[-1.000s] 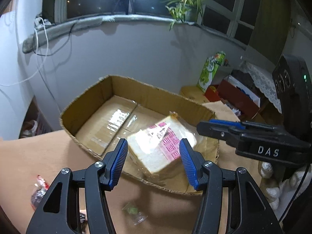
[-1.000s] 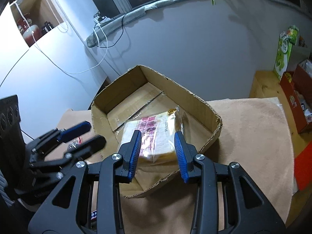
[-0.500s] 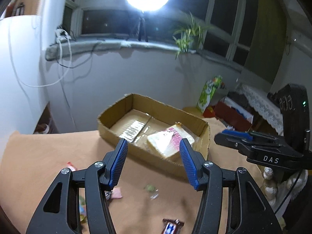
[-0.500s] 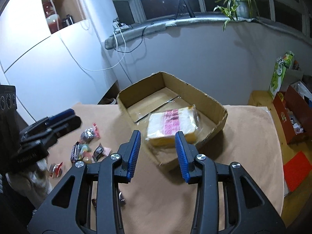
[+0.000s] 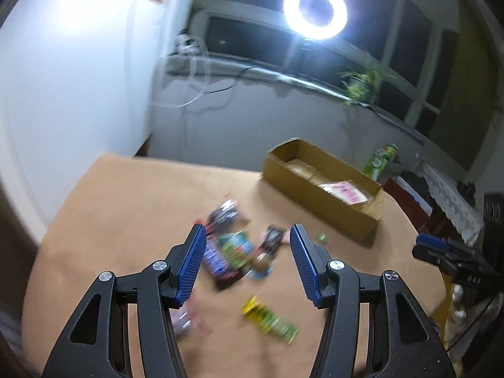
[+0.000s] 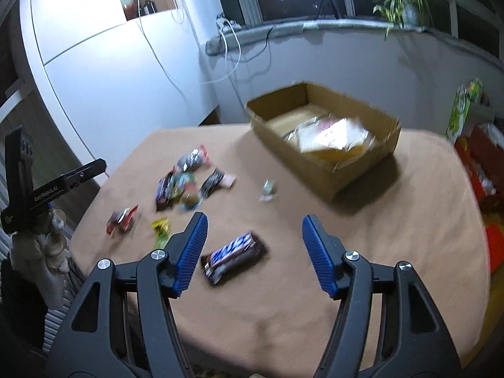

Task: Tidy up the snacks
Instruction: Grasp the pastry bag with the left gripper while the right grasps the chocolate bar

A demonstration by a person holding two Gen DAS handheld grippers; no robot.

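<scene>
A cardboard box (image 5: 321,193) (image 6: 327,163) stands at the far right of the tan table and holds a bagged bread loaf (image 5: 345,190) (image 6: 330,134). Several small snack packets (image 5: 233,245) (image 6: 186,182) lie in a loose pile mid-table. A yellow-green packet (image 5: 269,319) lies nearer. A dark chocolate bar (image 6: 233,256) lies between my right gripper's fingers, below them. My left gripper (image 5: 247,261) is open and empty above the pile. My right gripper (image 6: 253,253) is open and empty. Both views are blurred.
The table (image 6: 378,252) is round-edged with a tan cover. A red packet (image 6: 121,219) lies near its left edge. A ring light (image 5: 315,11) shines above the windowsill. Red boxes and a green carton (image 6: 463,110) stand off the table at the right.
Both grippers have pulled back from the box and away to the left, and the right gripper's jaws stand wider. The loaf stays in the box; the snack pile has come into view.
</scene>
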